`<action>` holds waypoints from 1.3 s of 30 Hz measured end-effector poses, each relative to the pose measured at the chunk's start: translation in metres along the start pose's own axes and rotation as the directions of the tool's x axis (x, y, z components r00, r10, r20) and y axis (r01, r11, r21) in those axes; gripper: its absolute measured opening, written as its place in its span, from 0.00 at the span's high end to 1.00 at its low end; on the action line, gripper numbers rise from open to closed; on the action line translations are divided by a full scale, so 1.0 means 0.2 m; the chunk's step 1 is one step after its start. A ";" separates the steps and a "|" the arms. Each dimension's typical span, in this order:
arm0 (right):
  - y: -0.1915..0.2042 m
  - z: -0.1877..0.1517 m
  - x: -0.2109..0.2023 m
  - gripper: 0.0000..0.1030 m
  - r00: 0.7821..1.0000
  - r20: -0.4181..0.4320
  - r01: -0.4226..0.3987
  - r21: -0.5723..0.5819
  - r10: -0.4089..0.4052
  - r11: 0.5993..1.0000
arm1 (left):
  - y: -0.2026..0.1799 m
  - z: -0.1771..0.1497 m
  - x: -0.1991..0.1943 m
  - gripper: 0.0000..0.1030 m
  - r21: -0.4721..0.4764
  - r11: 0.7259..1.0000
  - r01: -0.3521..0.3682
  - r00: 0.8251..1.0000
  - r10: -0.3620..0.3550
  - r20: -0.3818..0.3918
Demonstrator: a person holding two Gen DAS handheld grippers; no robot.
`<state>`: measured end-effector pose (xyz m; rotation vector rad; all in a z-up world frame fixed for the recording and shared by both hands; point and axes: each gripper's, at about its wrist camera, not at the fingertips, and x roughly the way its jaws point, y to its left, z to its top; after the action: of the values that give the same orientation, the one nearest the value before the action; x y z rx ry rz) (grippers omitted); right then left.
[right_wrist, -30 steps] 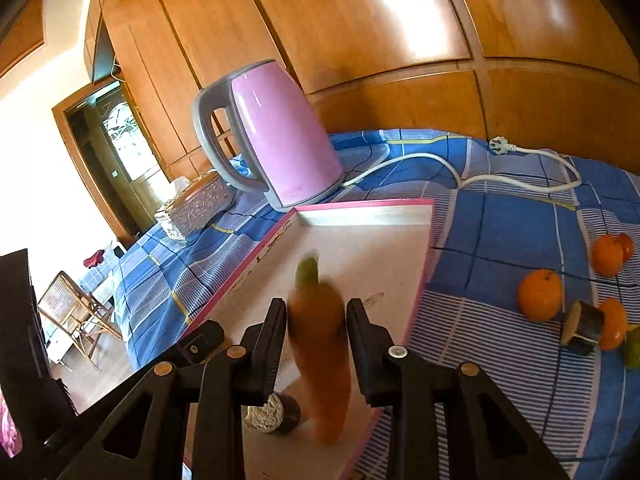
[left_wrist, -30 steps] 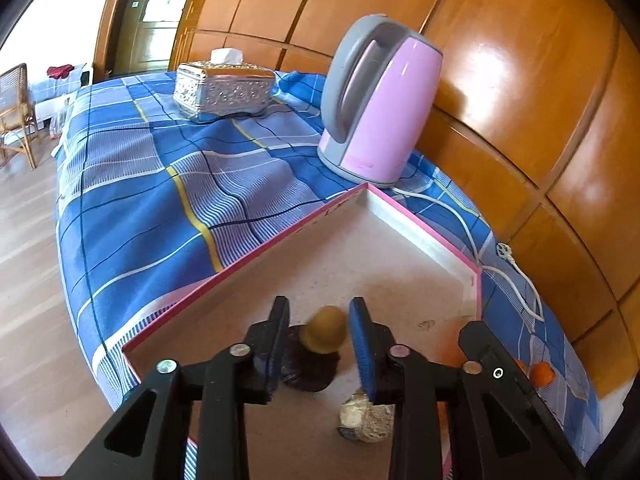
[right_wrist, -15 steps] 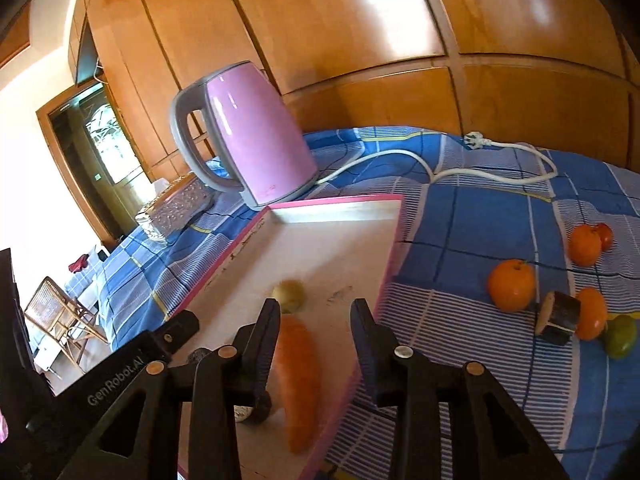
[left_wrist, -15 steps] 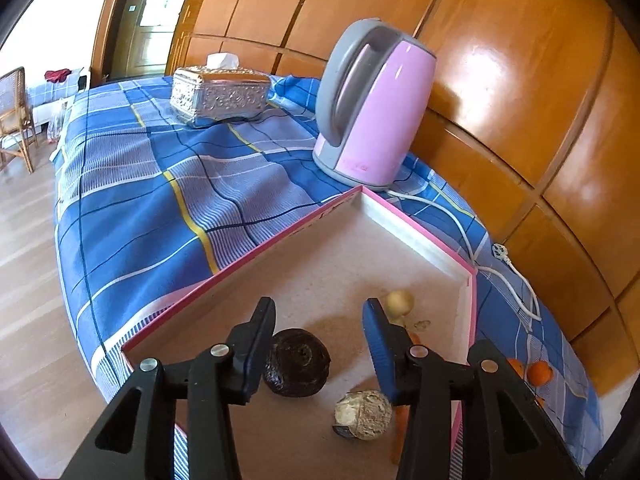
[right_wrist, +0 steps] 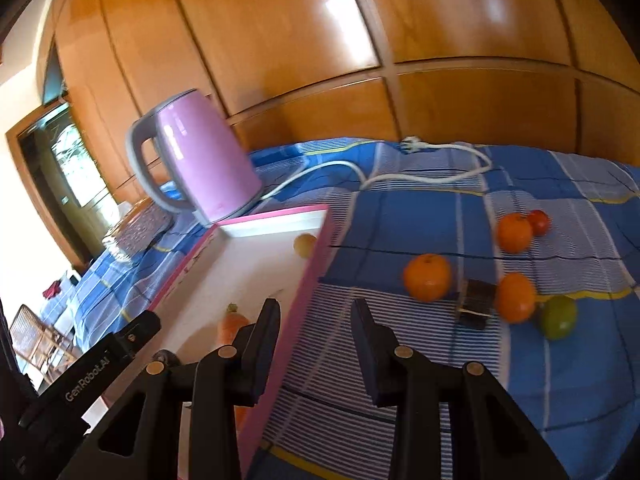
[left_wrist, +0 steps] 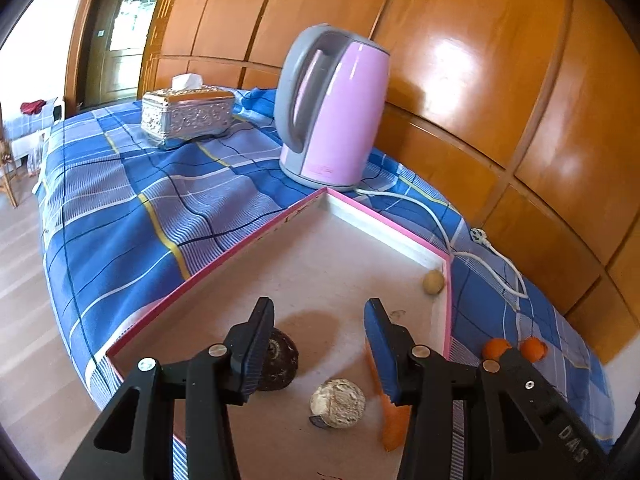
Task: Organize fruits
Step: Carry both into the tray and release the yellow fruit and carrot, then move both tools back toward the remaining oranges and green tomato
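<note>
The carrot lay flat inside the pink-rimmed tray, along its right wall, partly hidden behind the right finger of the left gripper. That gripper's jaws stood spread and empty above the tray floor. Between and just below them sat a pale, rough round fruit; a dark, wrinkled fruit rested behind the left finger. A small tan fruit lay apart in the tray's far right corner, touching or nearly touching the wall.

The right gripper hung over the tray's right rim, jaws likewise parted and holding nothing; the carrot's top showed just left of its left finger. Outside the tray, on the blue plaid cloth, lay three oranges, a small red fruit, a green fruit and a dark cylindrical piece, all well ahead and to the right of those jaws.

Behind the tray's far corner stood a pink kettle with its white cord trailing along the cloth, and beyond it a silver tissue box before the wooden wall panels.
</note>
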<state>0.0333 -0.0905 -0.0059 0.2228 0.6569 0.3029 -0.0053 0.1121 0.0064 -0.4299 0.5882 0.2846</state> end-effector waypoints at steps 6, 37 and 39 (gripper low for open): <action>-0.12 0.01 -0.06 0.64 0.998 0.012 0.061 0.069 -0.062 0.996 | -0.04 -0.01 0.00 0.54 0.038 0.999 0.019 1.000 -0.018 -0.012; -0.71 -0.08 -0.22 0.64 0.950 -0.077 0.307 0.410 -0.303 0.859 | -0.37 -0.16 -0.01 0.54 0.316 0.898 0.305 0.951 -0.268 -0.154; -0.72 -0.08 -0.21 0.64 0.950 -0.082 0.307 0.412 -0.301 0.858 | -0.38 -0.17 -0.01 0.54 0.324 0.892 0.314 0.948 -0.274 -0.162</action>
<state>0.0225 -0.2377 -0.0375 0.5250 0.7572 -0.1501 0.0056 0.0289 0.0056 -0.1882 0.6593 -0.1375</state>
